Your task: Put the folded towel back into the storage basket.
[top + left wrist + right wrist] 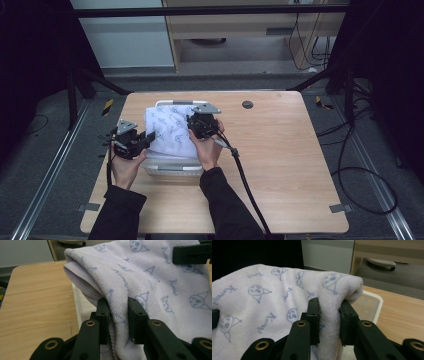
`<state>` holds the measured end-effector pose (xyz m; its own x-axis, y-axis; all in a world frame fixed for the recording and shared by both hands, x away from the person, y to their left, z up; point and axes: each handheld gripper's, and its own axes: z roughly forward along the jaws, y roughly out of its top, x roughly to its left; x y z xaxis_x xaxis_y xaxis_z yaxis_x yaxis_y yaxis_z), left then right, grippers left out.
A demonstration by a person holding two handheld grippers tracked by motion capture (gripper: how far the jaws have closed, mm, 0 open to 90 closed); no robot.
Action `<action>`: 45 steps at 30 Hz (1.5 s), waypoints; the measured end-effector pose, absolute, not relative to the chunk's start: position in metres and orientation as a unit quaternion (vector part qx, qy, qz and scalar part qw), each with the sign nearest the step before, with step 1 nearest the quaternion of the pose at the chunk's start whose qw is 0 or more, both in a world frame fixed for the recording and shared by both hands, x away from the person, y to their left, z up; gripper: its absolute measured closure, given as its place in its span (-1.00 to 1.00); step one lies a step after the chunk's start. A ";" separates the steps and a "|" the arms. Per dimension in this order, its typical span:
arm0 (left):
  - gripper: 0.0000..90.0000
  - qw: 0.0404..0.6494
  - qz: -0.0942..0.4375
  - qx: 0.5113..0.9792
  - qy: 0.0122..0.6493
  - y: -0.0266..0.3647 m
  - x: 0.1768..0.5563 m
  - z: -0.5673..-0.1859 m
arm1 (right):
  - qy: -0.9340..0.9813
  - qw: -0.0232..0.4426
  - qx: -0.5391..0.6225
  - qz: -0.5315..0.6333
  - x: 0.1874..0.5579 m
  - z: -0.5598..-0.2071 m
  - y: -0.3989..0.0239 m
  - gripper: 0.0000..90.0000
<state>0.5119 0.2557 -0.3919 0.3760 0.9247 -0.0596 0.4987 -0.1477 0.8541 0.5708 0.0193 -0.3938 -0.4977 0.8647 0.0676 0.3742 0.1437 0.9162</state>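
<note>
You have one white, blue-printed towel [170, 131] over one basket [172, 170]; your left gripper [148, 137] and right gripper [192, 125] both pinch its folds.

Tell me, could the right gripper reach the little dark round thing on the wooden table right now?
Probably not yet. The right gripper is shut on the white towel with blue drawings, held over the white plastic basket. The bare table leaves the way to the dark round spot free, but it would have to let go first.

A lab recording bay — black curtains [30, 50], floor rails [47, 170], loose cables [365, 170].
</note>
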 end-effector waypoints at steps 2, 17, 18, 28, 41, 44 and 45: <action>0.61 0.420 0.251 0.715 0.498 0.255 0.513 -0.394 | 0.714 0.251 0.435 0.488 0.572 -0.397 0.018 0.64; 0.61 0.402 0.241 0.727 0.501 0.251 0.520 -0.409 | 0.719 0.247 0.446 0.473 0.573 -0.414 0.016 0.63; 0.61 0.401 0.240 0.728 0.502 0.250 0.520 -0.410 | 0.719 0.248 0.445 0.473 0.573 -0.415 0.016 0.63; 0.61 0.386 0.234 0.736 0.505 0.249 0.524 -0.418 | 0.724 0.243 0.450 0.462 0.576 -0.425 0.016 0.62; 0.61 0.366 0.225 0.746 0.510 0.247 0.528 -0.427 | 0.734 0.240 0.453 0.446 0.578 -0.436 0.017 0.60; 0.60 0.361 0.224 0.747 0.511 0.248 0.529 -0.428 | 0.737 0.239 0.454 0.440 0.579 -0.439 0.017 0.58; 0.60 0.358 0.224 0.748 0.512 0.248 0.530 -0.429 | 0.737 0.237 0.454 0.440 0.580 -0.439 0.017 0.58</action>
